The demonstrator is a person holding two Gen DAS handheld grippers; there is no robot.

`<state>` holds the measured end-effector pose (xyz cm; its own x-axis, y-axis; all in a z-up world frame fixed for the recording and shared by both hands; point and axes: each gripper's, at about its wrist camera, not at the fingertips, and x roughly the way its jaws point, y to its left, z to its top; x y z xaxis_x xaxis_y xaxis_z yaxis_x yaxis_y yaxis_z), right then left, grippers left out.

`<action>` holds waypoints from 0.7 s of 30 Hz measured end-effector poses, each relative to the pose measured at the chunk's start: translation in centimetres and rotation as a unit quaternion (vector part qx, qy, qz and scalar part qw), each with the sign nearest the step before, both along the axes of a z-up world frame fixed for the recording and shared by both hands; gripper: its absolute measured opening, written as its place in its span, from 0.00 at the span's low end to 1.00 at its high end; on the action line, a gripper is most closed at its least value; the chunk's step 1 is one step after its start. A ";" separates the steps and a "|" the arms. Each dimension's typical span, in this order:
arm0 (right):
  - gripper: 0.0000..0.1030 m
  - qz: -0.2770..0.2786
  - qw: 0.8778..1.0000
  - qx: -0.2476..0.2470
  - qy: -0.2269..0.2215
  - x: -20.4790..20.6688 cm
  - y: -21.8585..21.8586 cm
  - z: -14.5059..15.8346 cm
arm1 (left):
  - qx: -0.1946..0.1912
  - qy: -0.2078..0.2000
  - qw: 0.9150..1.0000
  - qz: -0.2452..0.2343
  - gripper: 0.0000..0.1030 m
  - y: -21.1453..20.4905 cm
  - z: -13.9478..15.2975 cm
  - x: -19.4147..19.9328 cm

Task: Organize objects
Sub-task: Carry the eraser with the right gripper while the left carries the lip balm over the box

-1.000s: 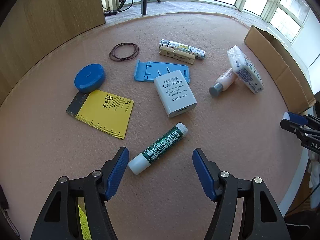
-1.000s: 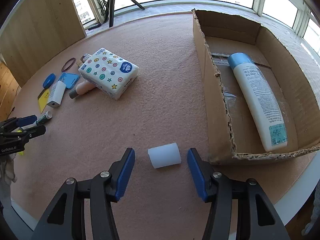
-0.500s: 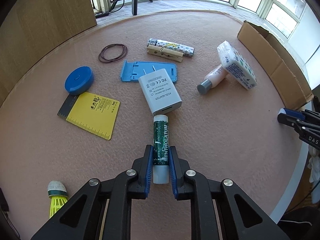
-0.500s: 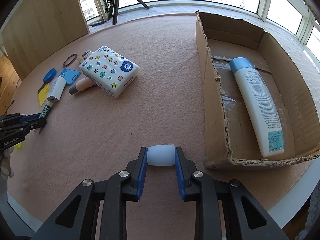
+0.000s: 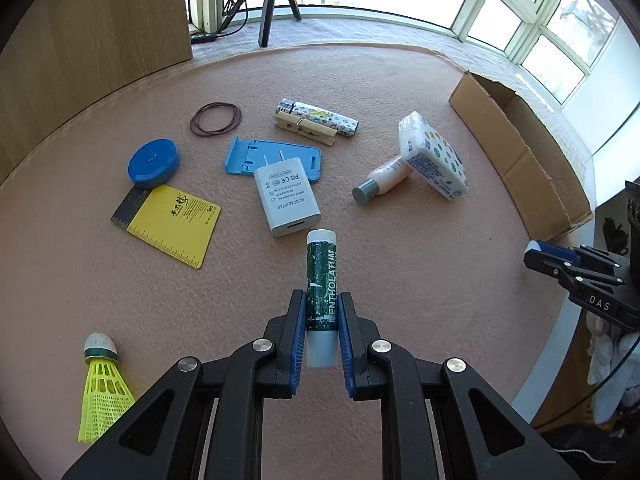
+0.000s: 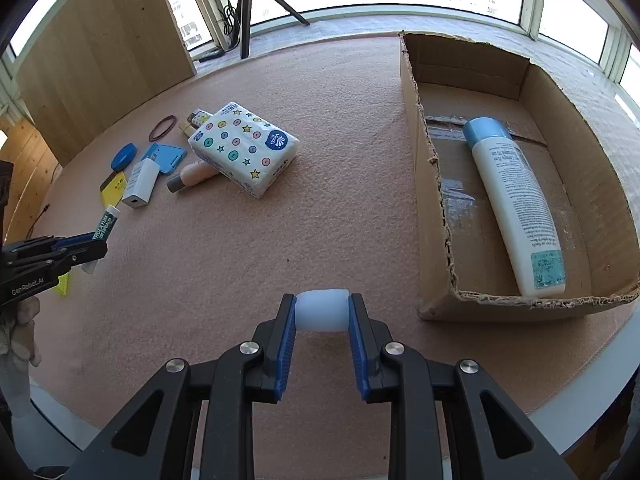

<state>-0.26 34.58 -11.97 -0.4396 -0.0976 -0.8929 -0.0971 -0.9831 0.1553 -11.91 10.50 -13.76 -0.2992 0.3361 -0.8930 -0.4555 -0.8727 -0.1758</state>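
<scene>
The left tool (image 5: 322, 322) is clamped on a green lip balm stick (image 5: 321, 280), its two blue pads pressing the lower part of the stick while the white-capped end points forward toward a white charger (image 5: 286, 202) lying on the desk (image 5: 420, 264). The charger partly overlaps a blue phone stand (image 5: 256, 156). Around them on the pink felt lie a ring of brown rubber bands (image 5: 215, 119), a blue round tape measure (image 5: 153, 163), a yellow ruler card (image 5: 176, 224) just beside it, a wooden clothespin (image 5: 305, 129) touching a patterned lighter (image 5: 320, 115), and a small pink bottle (image 5: 380, 179) with a grey cap, its far end tucked under a tissue pack (image 5: 434, 156). A yellow shuttlecock (image 5: 100, 388) lies near the left tool's side. The right tool (image 6: 322, 314) grips a short white cylinder (image 6: 321, 309) between its blue pads, close to the near corner of a cardboard box (image 6: 436, 248). Inside the box a white bottle with a light blue cap (image 6: 516, 208) lies on its side along the bottom. In the right wrist view the left tool shows at the left edge with the lip balm in it, and the tissue pack sits well apart from the box.
</scene>
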 end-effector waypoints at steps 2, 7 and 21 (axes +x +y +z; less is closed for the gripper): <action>0.22 0.001 1.000 -0.004 0.006 0.2 0.2 0.8 | 0.010 0.004 1.000 -0.004 0.16 0.6 0.8 0.2; 0.22 -0.001 1.000 -0.009 0.030 1.0 1.4 3.2 | 0.031 0.017 0.999 -0.021 0.16 2.9 2.7 0.5; 0.22 -0.050 0.995 0.012 0.082 1.4 9.3 8.0 | 0.076 0.042 0.993 -0.086 0.16 14.2 6.1 -0.3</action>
